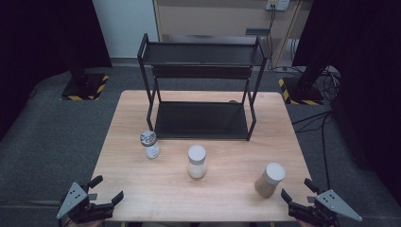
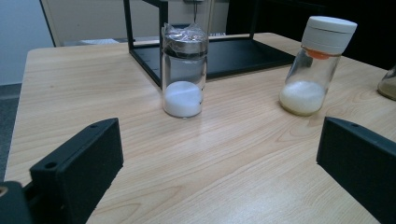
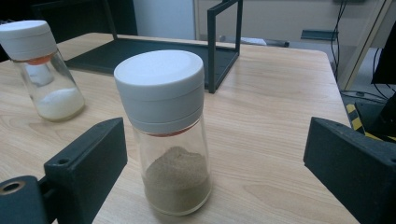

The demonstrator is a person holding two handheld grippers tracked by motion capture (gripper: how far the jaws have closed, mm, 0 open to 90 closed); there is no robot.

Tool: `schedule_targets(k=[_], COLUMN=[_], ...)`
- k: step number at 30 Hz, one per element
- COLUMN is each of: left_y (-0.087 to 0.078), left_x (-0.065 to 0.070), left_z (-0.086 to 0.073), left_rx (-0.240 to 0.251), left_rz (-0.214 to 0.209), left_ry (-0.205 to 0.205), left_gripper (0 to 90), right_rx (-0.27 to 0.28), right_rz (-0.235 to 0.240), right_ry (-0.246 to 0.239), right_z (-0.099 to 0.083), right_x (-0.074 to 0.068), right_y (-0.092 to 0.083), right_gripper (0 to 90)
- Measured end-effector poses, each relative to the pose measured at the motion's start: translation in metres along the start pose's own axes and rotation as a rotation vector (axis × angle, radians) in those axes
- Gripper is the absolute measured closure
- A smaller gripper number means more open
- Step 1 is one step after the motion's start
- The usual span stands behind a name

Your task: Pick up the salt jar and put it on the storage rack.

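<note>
Three glass jars stand on the wooden table. A silver-capped jar with white powder is at the left. In the middle stands a white-lidded jar of white grains. At the right, a white-lidded jar holds brown powder. My left gripper rests open at the near left corner, facing the silver-capped jar from a distance. My right gripper is open at the near right corner, just short of the brown-powder jar, which stands ahead of its jaws nearer the left one.
A black two-tier metal shelf rack stands at the table's far side, both tiers bare. Grey carpet surrounds the table. Cables and dark stands with yellow-black striped bases lie beyond it.
</note>
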State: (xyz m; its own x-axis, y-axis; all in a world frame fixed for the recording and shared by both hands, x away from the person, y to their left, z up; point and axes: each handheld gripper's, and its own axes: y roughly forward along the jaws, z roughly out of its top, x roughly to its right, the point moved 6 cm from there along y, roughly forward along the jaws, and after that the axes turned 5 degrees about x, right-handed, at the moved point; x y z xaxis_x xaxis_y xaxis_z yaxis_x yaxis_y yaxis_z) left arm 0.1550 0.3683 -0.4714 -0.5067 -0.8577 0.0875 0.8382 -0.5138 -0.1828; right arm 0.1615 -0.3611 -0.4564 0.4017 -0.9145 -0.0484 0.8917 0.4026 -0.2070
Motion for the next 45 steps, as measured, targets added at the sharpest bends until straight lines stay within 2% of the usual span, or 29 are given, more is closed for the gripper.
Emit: schedule_targets(k=[8,15,18,30,33,37,44,45], left_y=[0.000,0.001,0.000,0.000,0.001,0.004,0.009,0.011], left_x=[-0.002,-0.002,-0.003,0.001,0.000,0.001,0.001,0.001], left_z=[0.000,-0.001,-0.002,0.002,0.002,0.006,0.016,0.020], left_rx=[0.008,0.005,0.013,0.002,0.007,0.002,-0.003,-0.012], left_rz=[-0.004,-0.008,-0.013,-0.009,-0.012,0.009,0.015,0.015], left_ry=[-0.021,-0.022,-0.038,-0.027,-0.054,-0.073,-0.075,-0.064], left_gripper=[0.0,0.0,0.0,0.0,0.0,0.0,0.1,0.2], right_rx=[0.001,-0.002,0.008,-0.001,-0.003,-0.002,0.000,0.000], right_rz=[0.015,0.023,0.025,0.019,0.017,0.015,0.015,0.015], right_ry=[-0.017,-0.014,-0.013,-0.010,-0.009,-0.011,-0.008,-0.007], right_z=[0.000,-0.001,-0.001,0.000,0.000,0.000,0.000,0.000], right_x=[-0.001,-0.001,0.000,-0.001,-0.001,-0.002,-0.002,-0.001], right_y=[0.001,0.001,0.000,0.001,0.001,0.001,0.001,0.001], right_gripper=[6.1,6.2,6.2,6.2,6.2,6.2,6.3,6.4])
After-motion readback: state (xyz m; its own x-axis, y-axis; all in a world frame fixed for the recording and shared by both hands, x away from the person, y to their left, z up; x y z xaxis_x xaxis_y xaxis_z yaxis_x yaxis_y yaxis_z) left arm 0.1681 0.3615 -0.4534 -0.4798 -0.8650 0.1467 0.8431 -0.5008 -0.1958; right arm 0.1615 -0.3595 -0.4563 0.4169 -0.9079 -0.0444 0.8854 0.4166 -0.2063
